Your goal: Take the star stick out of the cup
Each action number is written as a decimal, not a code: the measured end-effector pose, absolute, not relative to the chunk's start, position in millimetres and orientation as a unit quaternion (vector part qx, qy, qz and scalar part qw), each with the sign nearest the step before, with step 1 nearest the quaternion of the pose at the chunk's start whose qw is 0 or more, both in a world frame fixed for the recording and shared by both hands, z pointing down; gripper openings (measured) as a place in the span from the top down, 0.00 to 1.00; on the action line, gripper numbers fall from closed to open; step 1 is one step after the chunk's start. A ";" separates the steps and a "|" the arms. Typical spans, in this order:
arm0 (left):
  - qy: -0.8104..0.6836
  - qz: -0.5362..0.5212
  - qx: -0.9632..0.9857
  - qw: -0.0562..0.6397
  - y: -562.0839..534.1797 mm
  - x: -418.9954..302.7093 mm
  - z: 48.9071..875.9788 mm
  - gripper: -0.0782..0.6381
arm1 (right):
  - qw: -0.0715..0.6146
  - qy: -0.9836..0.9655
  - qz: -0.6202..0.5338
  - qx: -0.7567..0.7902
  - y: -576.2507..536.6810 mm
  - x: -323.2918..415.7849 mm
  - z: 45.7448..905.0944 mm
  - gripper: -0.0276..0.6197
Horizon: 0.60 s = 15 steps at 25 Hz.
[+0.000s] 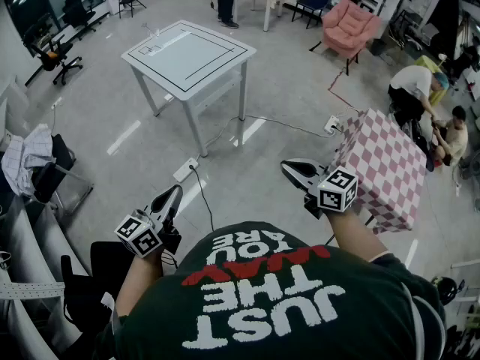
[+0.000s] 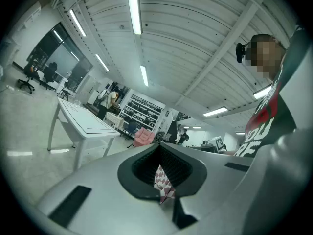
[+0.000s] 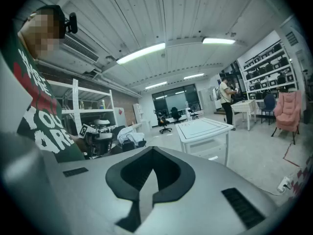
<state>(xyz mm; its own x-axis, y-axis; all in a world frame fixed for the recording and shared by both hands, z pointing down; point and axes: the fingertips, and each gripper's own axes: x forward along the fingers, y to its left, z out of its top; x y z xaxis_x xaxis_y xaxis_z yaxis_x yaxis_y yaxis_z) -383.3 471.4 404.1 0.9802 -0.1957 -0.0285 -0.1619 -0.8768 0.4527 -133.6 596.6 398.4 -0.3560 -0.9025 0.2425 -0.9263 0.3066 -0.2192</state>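
I see no star stick, and no cup that I can make out. A few small clear items [image 1: 154, 31] stand at the far corner of the white table [image 1: 187, 55], too small to identify. My left gripper [image 1: 176, 191] is held in front of the person's chest at lower left, its jaws together with nothing in them. My right gripper [image 1: 289, 168] is at the right, jaws together and empty, next to a pink checked table [image 1: 384, 169]. Both are well short of the white table. In the gripper views the left gripper [image 2: 164, 182] and right gripper [image 3: 148, 182] point across the room.
A power strip [image 1: 185, 170] and cables lie on the floor between me and the white table. A pink armchair [image 1: 349, 25] stands at the back right, people [image 1: 420, 88] crouch at the right, and office chairs [image 1: 56, 55] and a clothes pile [image 1: 26, 156] are at the left.
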 end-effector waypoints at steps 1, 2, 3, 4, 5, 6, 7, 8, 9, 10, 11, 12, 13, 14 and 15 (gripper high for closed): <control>-0.091 -0.038 0.968 0.229 471.8 -383.3 403.4 0.88 | 0.038 -0.807 0.161 0.566 597.3 -133.3 398.2 0.91; -0.091 -0.039 0.969 0.228 472.1 -383.2 402.9 0.88 | 0.038 -0.807 0.161 0.566 597.9 -133.0 398.1 0.91; -0.090 -0.041 0.969 0.228 472.4 -383.2 402.8 0.88 | 0.039 -0.807 0.161 0.566 598.4 -132.6 398.0 0.91; -0.089 -0.042 0.969 0.228 472.7 -383.2 403.1 0.88 | 0.039 -0.807 0.162 0.567 598.8 -132.3 398.0 0.91; -0.087 -0.043 0.969 0.227 473.2 -383.0 403.6 0.88 | 0.039 -0.807 0.162 0.567 599.1 -132.0 398.1 0.91; -0.088 -0.043 0.969 0.228 473.8 -382.8 403.6 0.88 | 0.038 -0.807 0.162 0.567 599.4 -131.7 398.1 0.91; -0.090 -0.042 0.968 0.229 474.5 -382.6 403.5 0.88 | 0.037 -0.807 0.163 0.567 599.8 -131.5 398.2 0.91; -0.092 -0.040 0.968 0.230 475.1 -382.5 403.5 0.88 | 0.036 -0.806 0.163 0.567 600.4 -131.4 398.3 0.91; -0.092 -0.040 0.968 0.231 475.5 -382.3 403.7 0.88 | 0.036 -0.806 0.163 0.568 600.9 -131.2 398.3 0.91; -0.092 -0.040 0.968 0.231 475.9 -381.9 403.9 0.88 | 0.036 -0.806 0.163 0.568 601.5 -131.0 398.5 0.91; -0.090 -0.040 0.968 0.229 476.4 -381.2 404.2 0.88 | 0.036 -0.806 0.163 0.567 602.3 -130.6 398.9 0.91; -0.087 -0.041 0.969 0.226 477.2 -380.0 404.4 0.88 | 0.035 -0.807 0.163 0.567 603.1 -129.9 399.3 0.91; -0.085 -0.041 0.970 0.223 478.4 -378.7 404.6 0.88 | 0.032 -0.806 0.164 0.568 604.1 -128.6 399.4 0.91; -0.084 -0.041 0.970 0.223 479.5 -377.6 405.0 0.88 | 0.028 -0.805 0.165 0.570 605.0 -126.7 399.0 0.91; -0.085 -0.040 0.970 0.224 480.4 -376.8 405.4 0.88 | 0.023 -0.803 0.166 0.572 605.8 -124.5 398.2 0.91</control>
<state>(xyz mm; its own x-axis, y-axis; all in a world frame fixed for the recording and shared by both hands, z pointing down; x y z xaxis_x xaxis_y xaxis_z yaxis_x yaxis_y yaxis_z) -376.8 480.4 405.4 0.9823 -0.1834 -0.0391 -0.1476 -0.8849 0.4417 -124.5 605.8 398.2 -0.3446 -0.9112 0.2257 -0.9262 0.2908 -0.2399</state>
